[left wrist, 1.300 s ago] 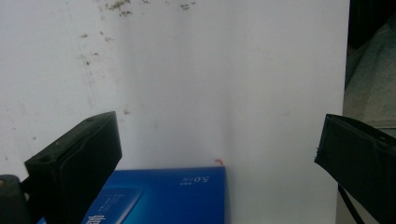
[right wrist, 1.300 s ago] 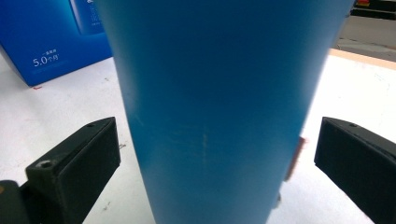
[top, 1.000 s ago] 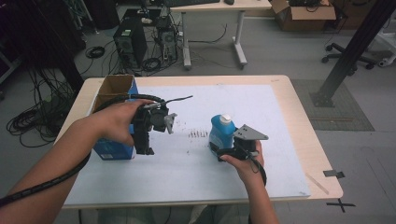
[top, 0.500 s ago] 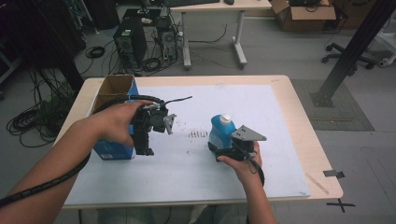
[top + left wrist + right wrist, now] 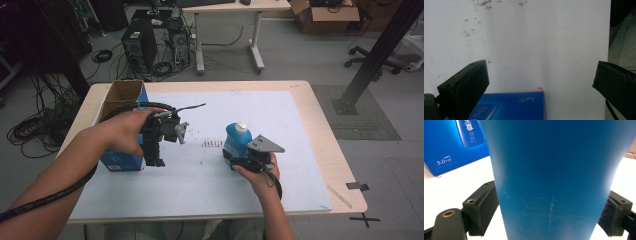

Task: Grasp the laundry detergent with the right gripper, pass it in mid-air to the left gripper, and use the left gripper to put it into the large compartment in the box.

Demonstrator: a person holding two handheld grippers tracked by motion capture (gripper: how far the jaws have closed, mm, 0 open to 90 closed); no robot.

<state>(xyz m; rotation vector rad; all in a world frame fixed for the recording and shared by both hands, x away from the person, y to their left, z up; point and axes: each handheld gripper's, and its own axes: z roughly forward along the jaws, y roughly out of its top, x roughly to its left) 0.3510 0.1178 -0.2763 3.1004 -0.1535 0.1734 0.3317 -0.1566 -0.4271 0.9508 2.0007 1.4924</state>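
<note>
Blue bottle (image 5: 236, 141): seen upright with a white cap, just right of the centre of the high view, on the white sheet (image 5: 280, 125) that covers the table (image 5: 320, 115); its place is unchanged from the frame a second ago.

Right gripper (image 5: 239, 161): seen at lower centre-right of the high view, held low against the bottle's base. Its jaws have just been closing, with the bottle between them. In the right gripper view the two black pads are seen flush against the bottle's blue wall (image 5: 549, 170), one on each side (a pinch, as far as can be judged).

Left gripper (image 5: 156, 150): held at centre-left of the high view, pointed down beside the blue carton (image 5: 119, 161). No shift from the earlier frames is seen. In the left gripper view its jaws are spread wide, with nothing between them but the sheet and a corner of the carton (image 5: 511, 105) at the bottom edge.

Carton: at the left of the sheet, open-topped, unmoved; also seen at upper left of the right gripper view (image 5: 451, 147).

Dark specks (image 5: 212, 143): scattered on the sheet between the grippers, as before.
</note>
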